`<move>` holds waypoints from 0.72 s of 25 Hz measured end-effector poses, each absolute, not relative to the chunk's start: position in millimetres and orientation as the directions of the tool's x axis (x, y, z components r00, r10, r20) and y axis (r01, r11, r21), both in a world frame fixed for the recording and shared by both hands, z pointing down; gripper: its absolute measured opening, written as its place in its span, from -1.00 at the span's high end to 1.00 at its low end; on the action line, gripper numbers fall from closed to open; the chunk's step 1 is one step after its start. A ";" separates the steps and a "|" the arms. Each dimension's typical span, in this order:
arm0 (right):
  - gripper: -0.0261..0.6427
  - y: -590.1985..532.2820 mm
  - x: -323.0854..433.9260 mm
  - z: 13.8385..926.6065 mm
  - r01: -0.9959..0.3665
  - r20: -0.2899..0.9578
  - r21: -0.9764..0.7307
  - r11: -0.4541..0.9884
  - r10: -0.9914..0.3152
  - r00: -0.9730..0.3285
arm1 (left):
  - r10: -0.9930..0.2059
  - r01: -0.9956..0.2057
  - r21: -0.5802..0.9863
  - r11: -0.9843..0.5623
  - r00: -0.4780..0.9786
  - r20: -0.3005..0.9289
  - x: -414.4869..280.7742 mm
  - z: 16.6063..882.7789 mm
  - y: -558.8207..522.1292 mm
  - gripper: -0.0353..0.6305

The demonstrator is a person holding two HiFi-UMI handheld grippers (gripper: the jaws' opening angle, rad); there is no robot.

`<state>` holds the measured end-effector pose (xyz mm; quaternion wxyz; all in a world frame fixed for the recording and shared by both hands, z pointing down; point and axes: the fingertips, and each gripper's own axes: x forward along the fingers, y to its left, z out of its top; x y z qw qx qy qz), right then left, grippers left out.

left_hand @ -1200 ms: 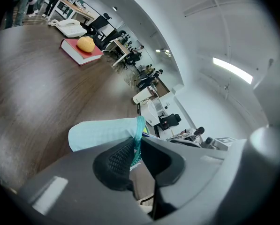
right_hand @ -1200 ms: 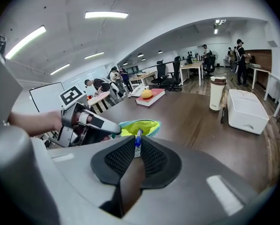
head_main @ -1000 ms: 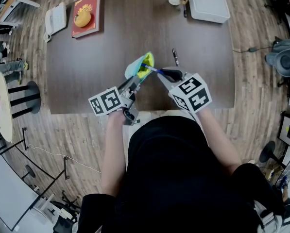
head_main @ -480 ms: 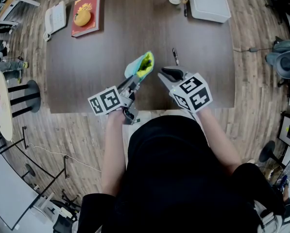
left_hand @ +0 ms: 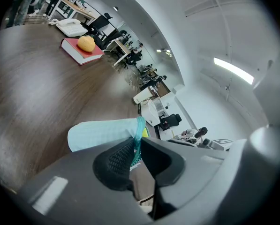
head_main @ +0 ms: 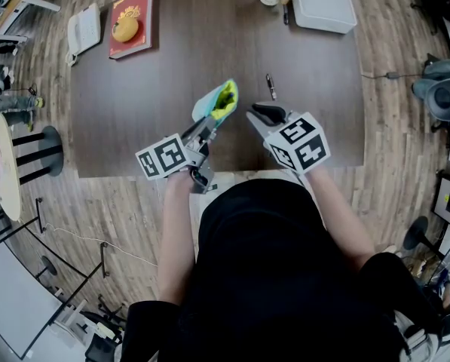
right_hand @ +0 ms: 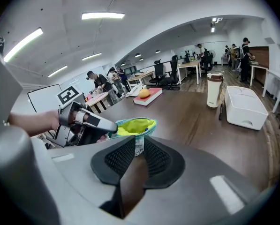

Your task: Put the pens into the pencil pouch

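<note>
Head view: your left gripper (head_main: 210, 123) angles downward, pinching the pouch (head_main: 220, 99) rim; your right gripper (head_main: 256, 112) hovers beside it, slightly parted and empty.

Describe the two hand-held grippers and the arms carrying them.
The left hand-held gripper and right hand-held gripper match: grey moulded bodies, black ribbed pads, each with a white cube bearing black square markers. The person wears a black top; forearms uncovered.

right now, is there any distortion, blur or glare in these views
Head view: fisheye bows the table edges, otherwise sharp. Left gripper view: dark rounded corners, pencil pouch clear. Right gripper view: ceiling lights blown out.
</note>
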<state>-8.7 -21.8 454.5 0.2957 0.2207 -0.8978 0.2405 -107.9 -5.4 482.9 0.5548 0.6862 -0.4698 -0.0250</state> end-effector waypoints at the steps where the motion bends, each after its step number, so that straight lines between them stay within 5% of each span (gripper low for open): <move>1: 0.79 -23.0 -8.1 455.5 -0.543 0.638 -0.300 0.784 -0.259 -0.725 | -0.672 -0.616 0.785 0.058 0.558 0.487 -108.2 482.9 -5.9 0.76; 18: 0.79 -33.1 36.4 506.5 -0.660 0.738 -0.251 0.709 -0.301 -0.604 | -0.663 -0.610 0.790 0.064 0.566 0.490 -105.9 483.7 -11.2 0.76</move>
